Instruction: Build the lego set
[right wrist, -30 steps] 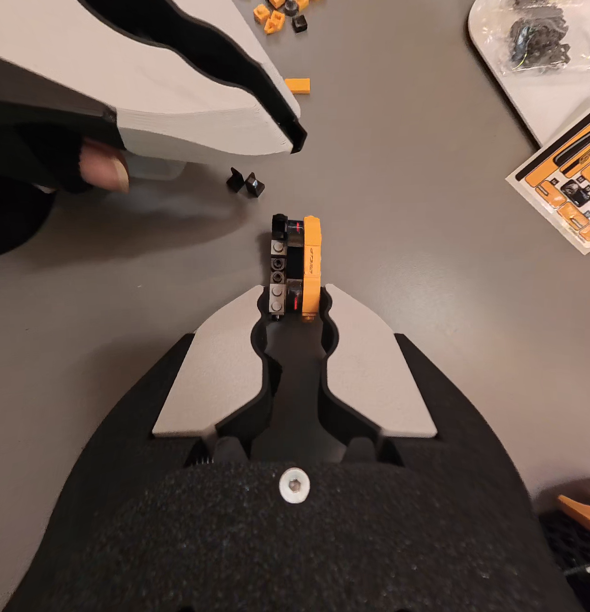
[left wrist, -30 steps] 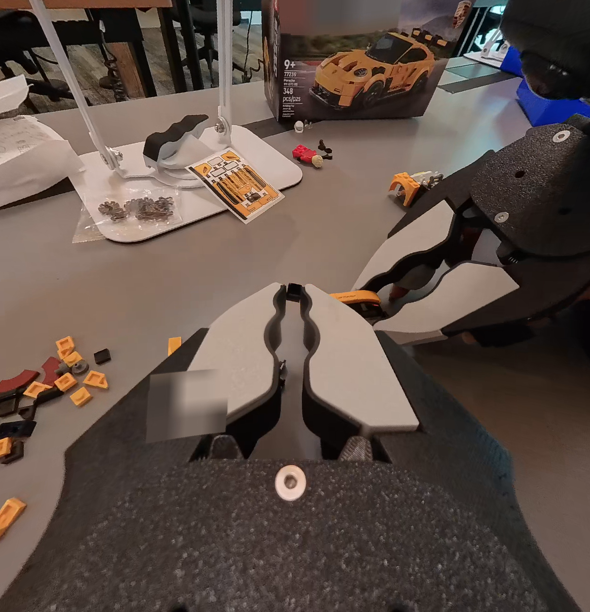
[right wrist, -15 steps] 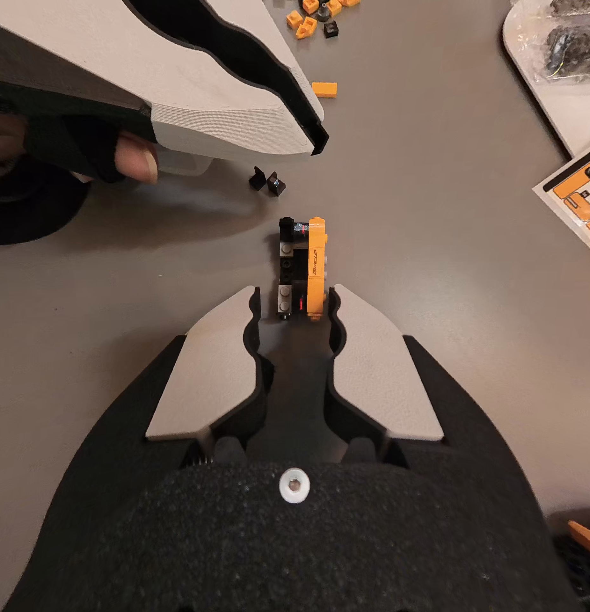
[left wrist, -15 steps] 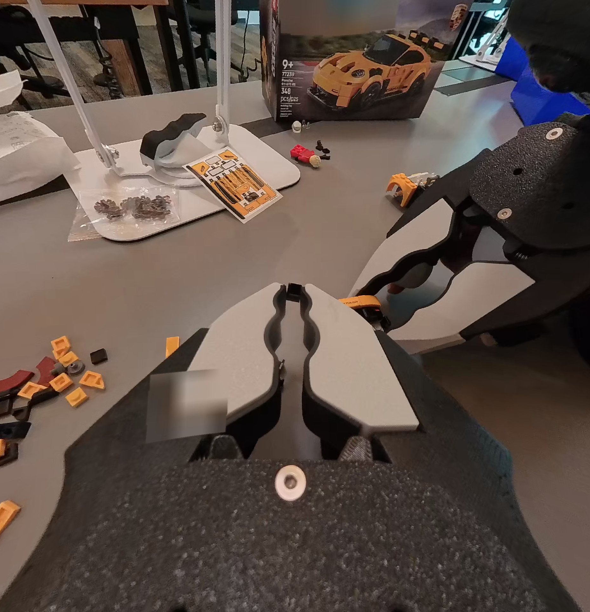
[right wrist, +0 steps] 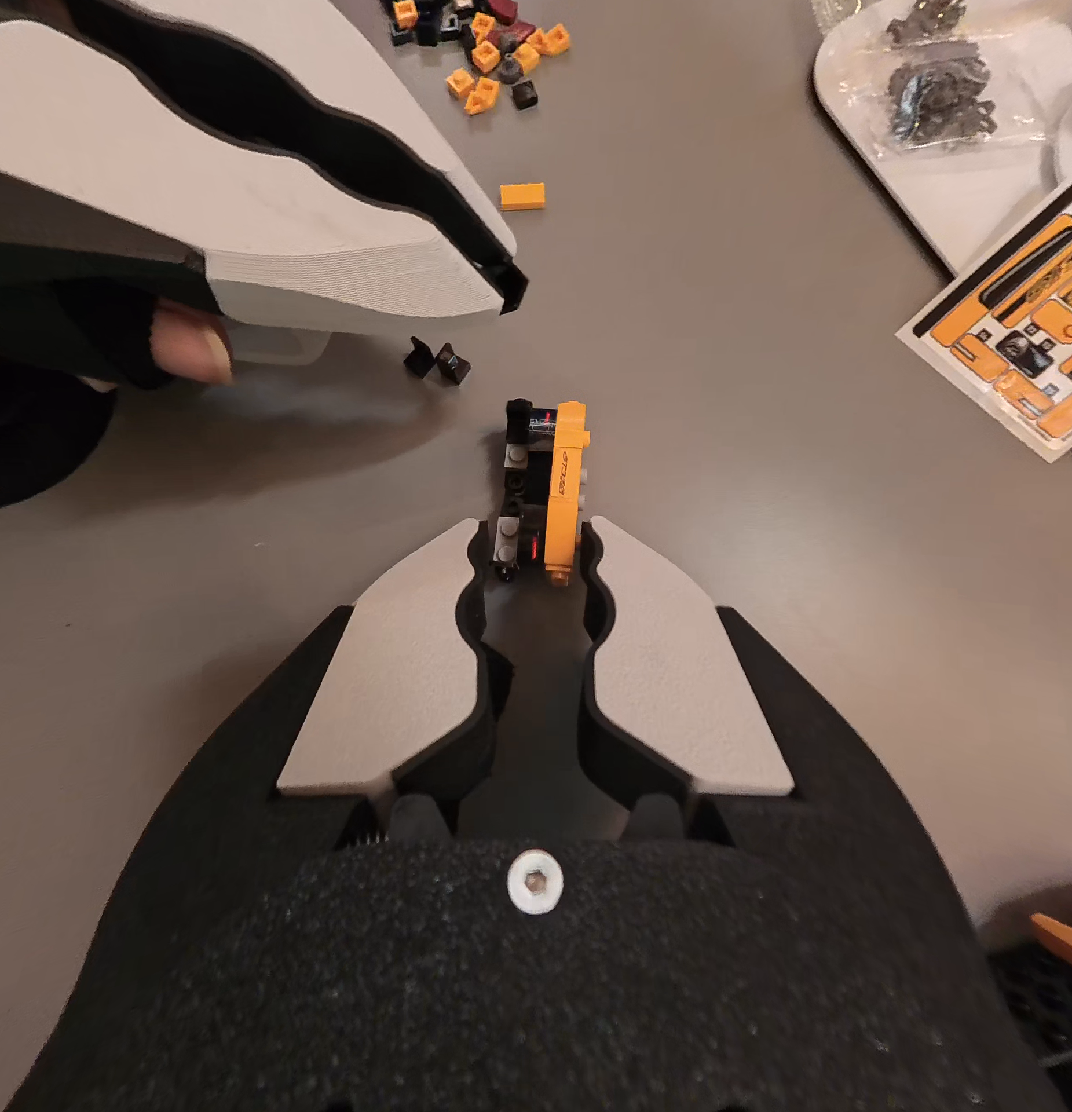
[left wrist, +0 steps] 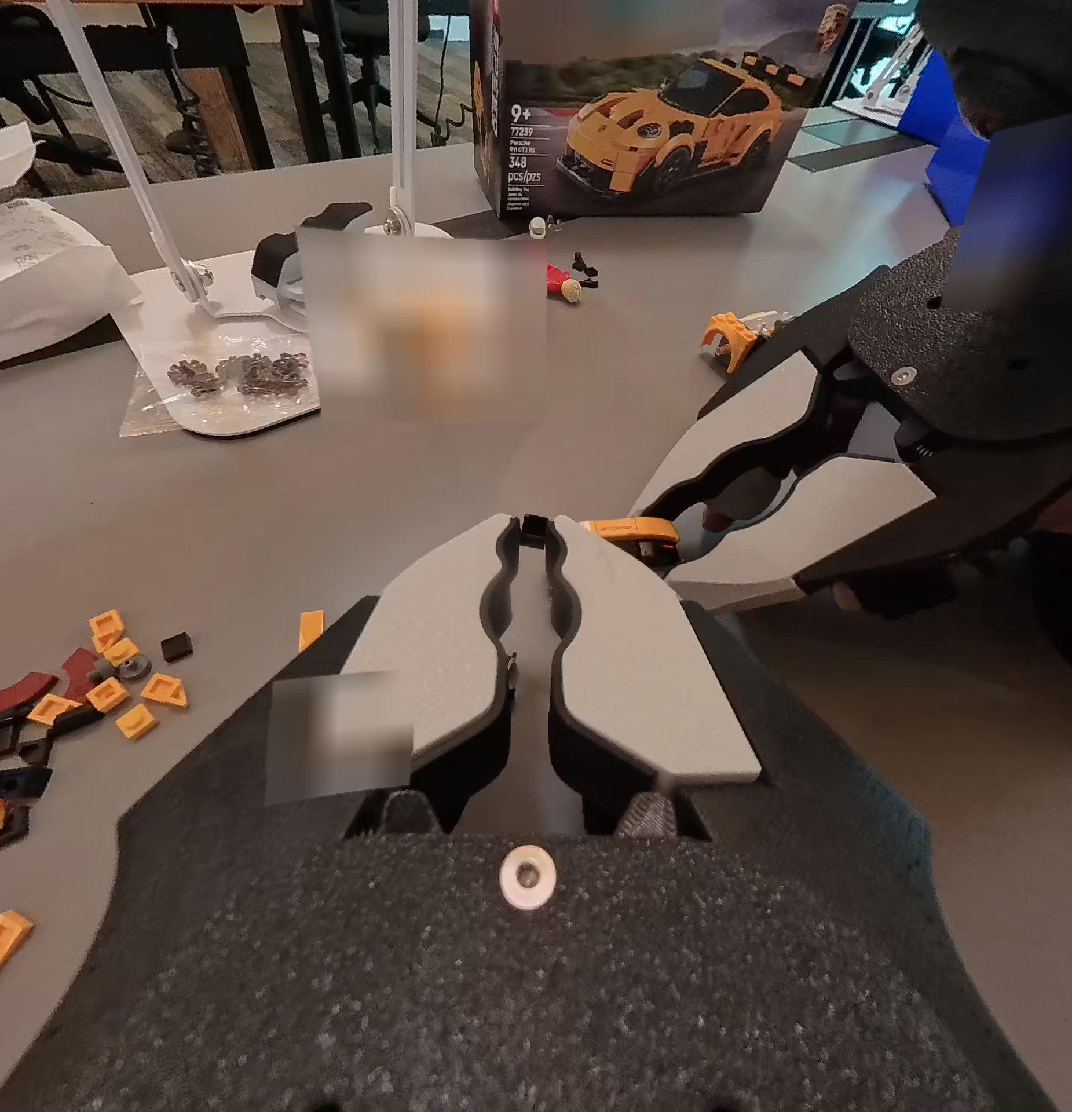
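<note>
Roughly early-stage, judging by how much is loose on the table (left wrist: 401,511).

Done so far: one small sub-assembly (right wrist: 542,487), an orange strip clipped onto black and grey bricks with red bits showing. It lies on the table, its near end between the tips of the right gripper (right wrist: 530,529). A second small orange and white build (left wrist: 735,331) sits farther back, near the box (left wrist: 641,120). A minifigure (left wrist: 566,283) lies in pieces in front of the box.

Grippers:
- Left gripper (left wrist: 533,526): closed on a small black piece (left wrist: 533,525), pinched at the very tips. It's off to the left of the sub-assembly, tips just above it in the right wrist view.
- Right gripper: jaws part-open, straddling the sub-assembly's near end. The right finger looks to be touching the orange side; a sliver of gap shows on the left. Reads as not clamped.

Left to do, as far as visible: nearly everything.
- Loose parts (left wrist: 100,692), orange, black and dark red, are scattered to the left, unsorted.
- An orange tile (right wrist: 521,196) lies alone, and two black clips (right wrist: 437,361) sit just beside the sub-assembly.
- A bag of dark parts (left wrist: 238,376) is unopened on the white tray (left wrist: 232,424).
- The sticker sheet (right wrist: 1027,337) looks mostly unused.
- No chassis or car body is visible anywhere.

Likely step in hand: seating the black piece on the sub-assembly while the right gripper steadies it. The right needs a firm clamp first, or the build will skate on the table under push-down.
</note>
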`<action>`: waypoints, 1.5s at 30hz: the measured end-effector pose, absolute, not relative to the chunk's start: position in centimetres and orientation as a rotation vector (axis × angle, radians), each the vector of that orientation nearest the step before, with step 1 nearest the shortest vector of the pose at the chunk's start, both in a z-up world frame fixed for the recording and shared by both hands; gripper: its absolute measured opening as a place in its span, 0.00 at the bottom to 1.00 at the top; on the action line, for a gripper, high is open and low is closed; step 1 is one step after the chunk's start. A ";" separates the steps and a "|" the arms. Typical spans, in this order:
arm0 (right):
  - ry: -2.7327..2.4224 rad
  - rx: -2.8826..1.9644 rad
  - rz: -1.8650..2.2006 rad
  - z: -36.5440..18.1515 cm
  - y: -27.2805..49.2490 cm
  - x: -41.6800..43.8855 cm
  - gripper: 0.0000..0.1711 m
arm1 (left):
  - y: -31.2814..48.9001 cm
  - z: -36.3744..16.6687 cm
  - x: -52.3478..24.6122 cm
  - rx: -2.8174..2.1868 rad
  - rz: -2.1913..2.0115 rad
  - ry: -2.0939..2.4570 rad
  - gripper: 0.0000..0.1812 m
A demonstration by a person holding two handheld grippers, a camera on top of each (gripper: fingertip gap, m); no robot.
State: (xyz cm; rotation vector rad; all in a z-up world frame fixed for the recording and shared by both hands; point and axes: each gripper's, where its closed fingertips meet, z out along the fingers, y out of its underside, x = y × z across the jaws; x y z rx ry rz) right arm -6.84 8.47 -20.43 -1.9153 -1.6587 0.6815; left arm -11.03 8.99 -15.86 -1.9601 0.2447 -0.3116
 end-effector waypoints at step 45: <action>-1.712 -1.879 0.705 -20.5 8.1 -6.8 0.17 | 9.0 -17.0 -10.6 -2.018 -0.404 0.244 0.04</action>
